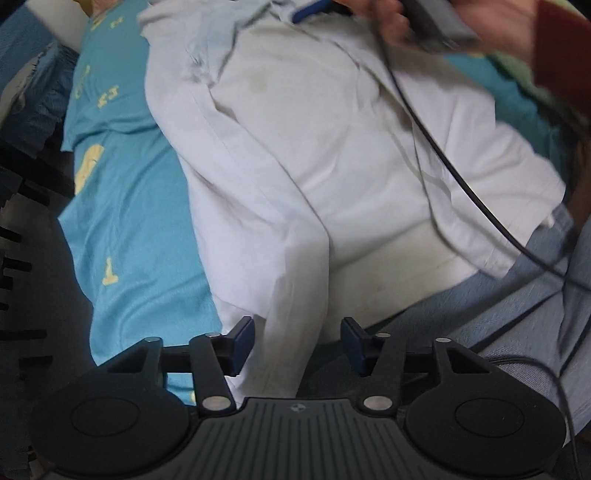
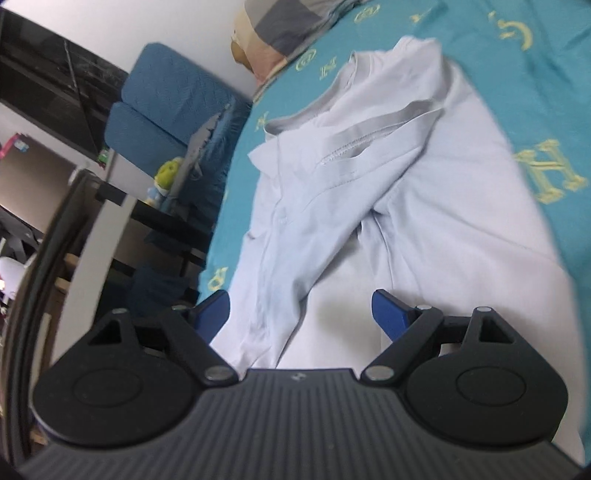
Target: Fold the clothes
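A pale grey-white shirt [image 1: 314, 147] lies spread on a turquoise bedsheet [image 1: 129, 221] with yellow letters. In the left wrist view my left gripper [image 1: 297, 345] is open, its blue pads on either side of a fold at the shirt's near edge. The right gripper [image 1: 314, 9] shows at the top, held by a hand at the far end of the shirt. In the right wrist view my right gripper [image 2: 301, 314] is open just above the shirt [image 2: 369, 206], whose collar and folded sleeve lie ahead on the sheet [image 2: 535, 92].
A black cable [image 1: 443, 155] runs across the shirt. Blue-grey cloth [image 1: 517, 314] lies at the right. A blue padded chair [image 2: 166, 103], a dark desk and a patterned pillow [image 2: 280, 29] stand beyond the bed edge.
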A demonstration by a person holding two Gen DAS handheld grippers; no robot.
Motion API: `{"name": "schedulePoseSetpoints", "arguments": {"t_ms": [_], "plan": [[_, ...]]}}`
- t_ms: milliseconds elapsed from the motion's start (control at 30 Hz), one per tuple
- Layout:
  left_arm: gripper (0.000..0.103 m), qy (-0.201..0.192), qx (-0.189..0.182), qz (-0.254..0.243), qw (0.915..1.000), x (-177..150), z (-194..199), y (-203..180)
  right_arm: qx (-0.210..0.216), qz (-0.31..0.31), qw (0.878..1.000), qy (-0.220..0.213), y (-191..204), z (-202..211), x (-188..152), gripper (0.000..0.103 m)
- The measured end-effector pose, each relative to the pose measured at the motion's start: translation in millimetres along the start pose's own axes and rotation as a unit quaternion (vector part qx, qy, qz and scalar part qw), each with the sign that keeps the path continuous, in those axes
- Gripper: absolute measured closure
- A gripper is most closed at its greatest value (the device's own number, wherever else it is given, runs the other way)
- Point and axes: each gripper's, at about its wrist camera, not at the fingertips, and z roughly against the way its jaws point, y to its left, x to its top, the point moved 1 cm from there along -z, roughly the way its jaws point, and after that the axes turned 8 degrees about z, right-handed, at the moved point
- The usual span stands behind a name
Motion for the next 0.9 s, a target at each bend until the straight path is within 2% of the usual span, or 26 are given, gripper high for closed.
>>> {"name": "schedulePoseSetpoints", "arguments": {"t_ms": [67,100,133,167,200,233,267,400,500,600,800,867,900], "plan": [[0.073,0.002,0.002,-0.006,1.0,1,-6,-2,0.001,0.015,1.0,-0.005,-1,-18,5,0.021],[0.089,0.001,0.006,-0.006,1.0,1,-7,-2,0.001,0.023,1.0,-0.008,-1,-27,8,0.023],[0.098,-0.002,0.007,-0.007,1.0,1,-6,-1,0.0,0.03,0.999,-0.015,1,-31,12,0.028],[0.099,-0.005,0.007,-0.007,0.9999,1,-6,0,-0.001,0.037,0.999,-0.021,2,-35,16,0.04],[0.1,-0.011,0.004,-0.007,0.9999,1,-3,0,-0.006,0.042,0.999,-0.022,3,-38,21,0.057],[0.101,-0.018,0.0,-0.009,0.9998,1,2,0,-0.008,0.046,0.999,-0.027,4,-37,25,0.07],[0.101,-0.025,-0.005,-0.01,0.9996,1,7,-1,-0.011,0.049,0.998,-0.032,4,-37,30,0.092],[0.101,-0.057,-0.043,-0.002,0.9974,4,42,-9,-0.009,0.053,0.996,-0.066,8,-25,52,0.097],[0.101,-0.074,-0.079,-0.004,0.994,5,65,-34,-0.006,0.051,0.994,-0.098,10,-8,71,0.097],[0.101,-0.075,-0.103,-0.003,0.9919,5,65,-57,-0.02,0.06,0.99,-0.124,6,8,88,0.098],[0.099,-0.038,-0.11,0.035,0.9926,10,14,-75,-0.065,0.046,0.994,-0.073,-28,-6,78,0.095],[0.096,-0.034,-0.111,0.041,0.9925,11,8,-78,-0.082,0.053,0.994,-0.056,-29,-12,70,0.095],[0.09,-0.033,-0.114,0.044,0.992,11,8,-77,-0.083,0.056,0.994,-0.049,-28,-12,67,0.094]]}}
